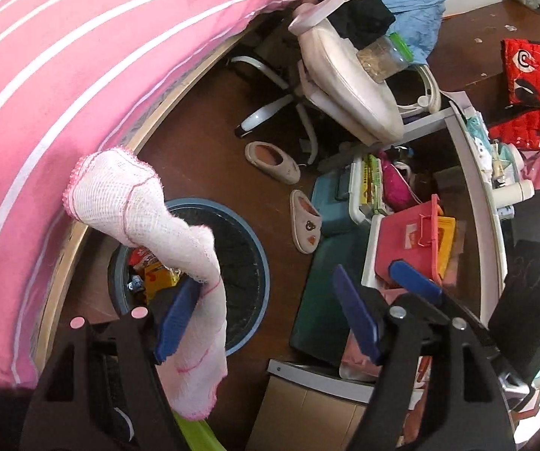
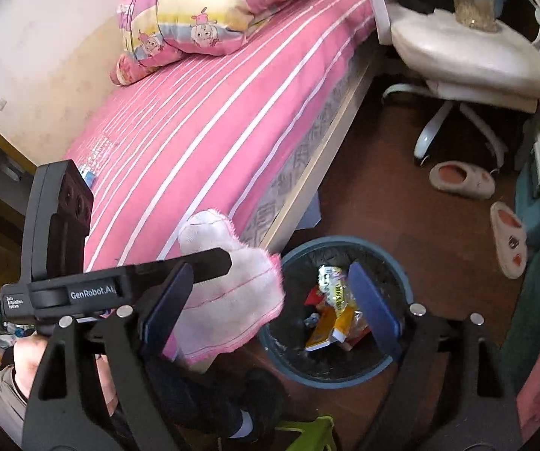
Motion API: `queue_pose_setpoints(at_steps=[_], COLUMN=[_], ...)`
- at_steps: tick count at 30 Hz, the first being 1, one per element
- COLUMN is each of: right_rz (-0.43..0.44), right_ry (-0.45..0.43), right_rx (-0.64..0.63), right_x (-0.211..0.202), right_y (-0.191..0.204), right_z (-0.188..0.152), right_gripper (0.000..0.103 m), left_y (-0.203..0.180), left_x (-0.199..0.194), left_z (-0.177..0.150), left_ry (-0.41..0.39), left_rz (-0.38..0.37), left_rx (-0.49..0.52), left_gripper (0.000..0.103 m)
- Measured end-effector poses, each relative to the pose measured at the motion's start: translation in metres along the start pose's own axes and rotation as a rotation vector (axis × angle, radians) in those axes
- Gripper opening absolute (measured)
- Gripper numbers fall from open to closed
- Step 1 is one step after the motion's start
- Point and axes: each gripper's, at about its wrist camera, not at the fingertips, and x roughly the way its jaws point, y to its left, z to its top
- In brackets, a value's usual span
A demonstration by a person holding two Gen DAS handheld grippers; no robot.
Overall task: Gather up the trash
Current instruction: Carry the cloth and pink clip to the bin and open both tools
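The left gripper (image 1: 266, 312) and right gripper (image 2: 270, 308) both stand wide apart, seemingly gripping nothing.

Both feeds reach me in soft, even indoor light, moderately bright, with no hard shadows. The fisheye bends the pink striped bed (image 1: 63, 86) into an arc and blackens the frame corners. On my right wrist view the cloth (image 2: 232, 297) beside the trash bin (image 2: 394, 364) looks smeared, and things at the right edge blur. The bin's dark interior swallows detail.
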Motion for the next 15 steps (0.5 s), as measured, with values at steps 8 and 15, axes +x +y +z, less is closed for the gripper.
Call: queue_pose_setpoints(at_steps=[8,15], right_rz=[-0.04,-0.034], right_ry=[0.069,0.125], right_rx=[0.009,0.049], right_x=[0.004,0.031], right_y=[-0.015,-0.037], right_z=[-0.013,-0.037], right_gripper=[0.086,0.086], left_y=[-0.015,-0.037], left_x=[0.023,0.056], left_z=[-0.001,-0.007], left_ry=[0.062,0.151], left_rz=[0.004,0.053], left_rx=[0.019,0.06], left_gripper=[0.076,0.086])
